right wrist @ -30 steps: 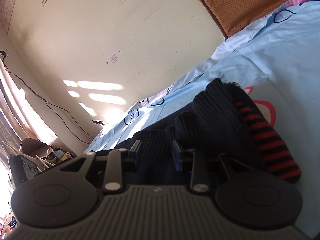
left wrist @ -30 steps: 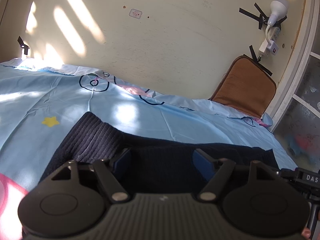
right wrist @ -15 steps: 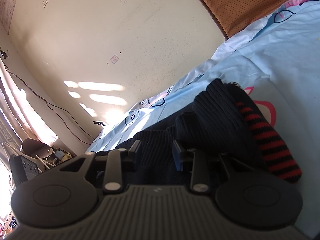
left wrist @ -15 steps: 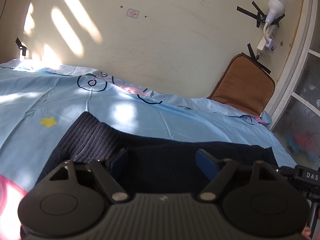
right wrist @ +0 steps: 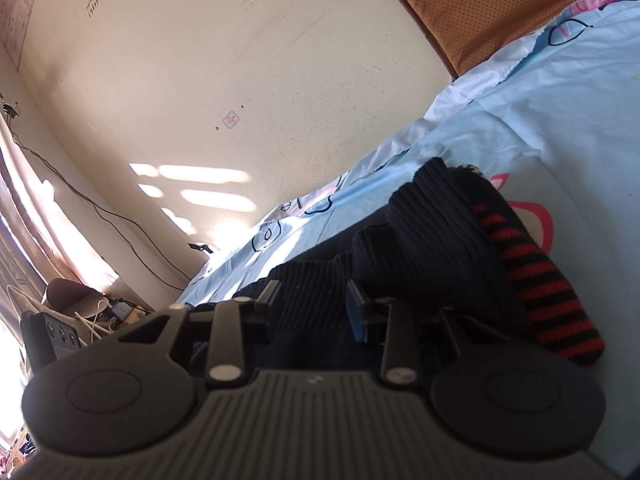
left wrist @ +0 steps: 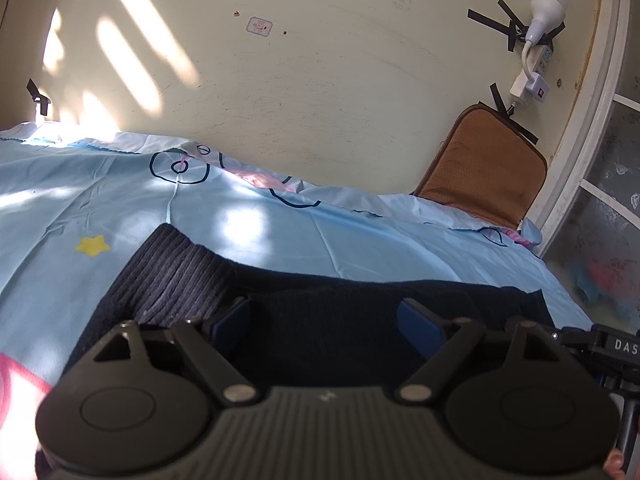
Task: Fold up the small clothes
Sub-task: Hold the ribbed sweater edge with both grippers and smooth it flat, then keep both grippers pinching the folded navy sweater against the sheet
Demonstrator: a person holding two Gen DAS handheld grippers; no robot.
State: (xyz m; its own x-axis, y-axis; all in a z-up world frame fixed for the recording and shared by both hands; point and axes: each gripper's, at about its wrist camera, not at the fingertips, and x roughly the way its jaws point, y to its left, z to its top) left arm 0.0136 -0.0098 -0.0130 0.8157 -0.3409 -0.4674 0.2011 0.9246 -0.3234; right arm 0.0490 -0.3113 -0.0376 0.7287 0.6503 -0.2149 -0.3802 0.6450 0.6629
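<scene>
Left tool: fingers spread wide apart, dark knit garment lying between and under them, nothing clamped. Ribbed cuff sits just fwd-left of the left finger. Right tool: fingers part-way apart w/ knit fabric bunched between; whether pads grip it cannot be told. Red/black striped band lies fwd-right of right tool. Garment rests on light-blue bed sheet.

bare bedsheet beyond sweater, wall and cushion behind
</scene>
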